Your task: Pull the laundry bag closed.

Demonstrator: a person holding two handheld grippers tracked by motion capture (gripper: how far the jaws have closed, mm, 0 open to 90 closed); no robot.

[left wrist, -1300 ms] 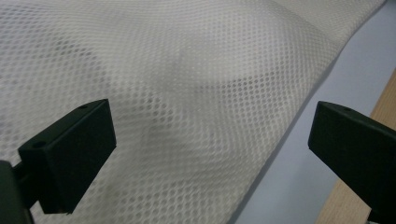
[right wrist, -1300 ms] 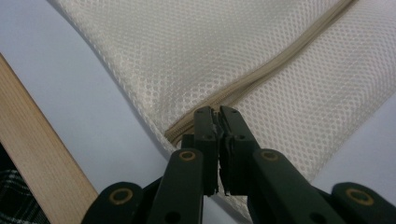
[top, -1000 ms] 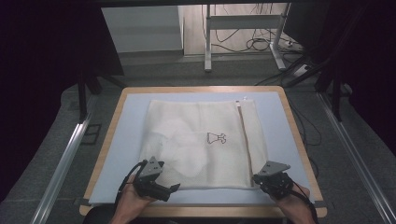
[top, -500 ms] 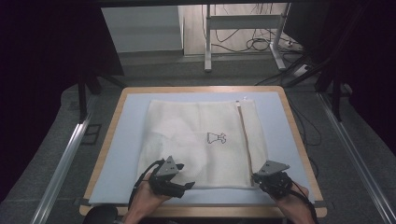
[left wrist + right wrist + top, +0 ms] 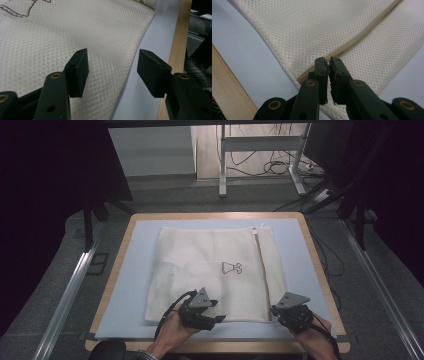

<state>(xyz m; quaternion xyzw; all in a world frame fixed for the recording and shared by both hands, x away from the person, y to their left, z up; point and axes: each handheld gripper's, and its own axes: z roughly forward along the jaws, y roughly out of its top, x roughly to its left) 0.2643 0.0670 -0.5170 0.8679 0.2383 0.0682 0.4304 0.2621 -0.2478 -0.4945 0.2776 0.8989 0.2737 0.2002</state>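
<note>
Mesh bag (image 5: pixel 215 270) bears a small unreadable outline print (image 5: pixel 231 267); right jaws pinch its corner, left jaws closing, gaping.

Black tongs (image 5: pixel 216 312), brass screws, grey triangular plates, trailing black cables.

The left gripper (image 5: pixel 112 72) has just been closing, its black jaws astride the cream mesh laundry bag's (image 5: pixel 62 37) edge, not pressing it.

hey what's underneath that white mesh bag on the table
The mesh bag lies flat on a pale blue mat that covers the wooden table. The mat directly beneath the bag, and anything inside it, is hidden by the mesh.
</note>
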